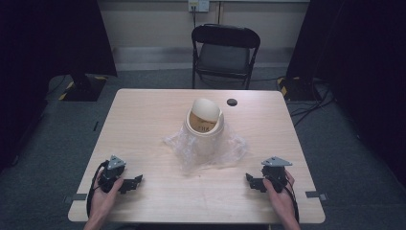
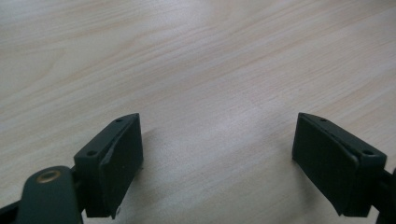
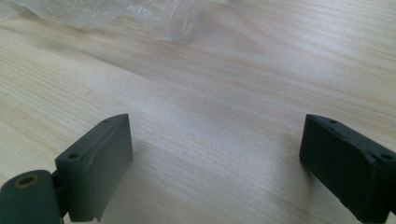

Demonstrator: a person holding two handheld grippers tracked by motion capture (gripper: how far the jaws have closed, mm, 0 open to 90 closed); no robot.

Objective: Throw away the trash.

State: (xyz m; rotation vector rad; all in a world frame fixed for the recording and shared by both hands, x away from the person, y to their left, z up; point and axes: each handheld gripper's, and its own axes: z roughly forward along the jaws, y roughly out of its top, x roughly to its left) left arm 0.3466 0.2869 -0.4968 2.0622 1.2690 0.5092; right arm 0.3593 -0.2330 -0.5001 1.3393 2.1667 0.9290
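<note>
At the table's (image 1: 143,110) centre stands a cream bin (image 1: 204,128) with a domed swing lid, tilted open, and a crumpled clear plastic bag (image 1: 189,152) gathered around its base. Near the front edge, well apart from it, the left gripper (image 1: 135,181) and right gripper (image 1: 249,179) rest with jaws wide apart, holding nothing.

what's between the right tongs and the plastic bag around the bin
Nothing visible. In the right gripper view, bare wooden table runs from the open right tongs up to the edge of the clear plastic bag. The high view agrees: the small bin and bag sit mid-table, apart from both tongs.
</note>
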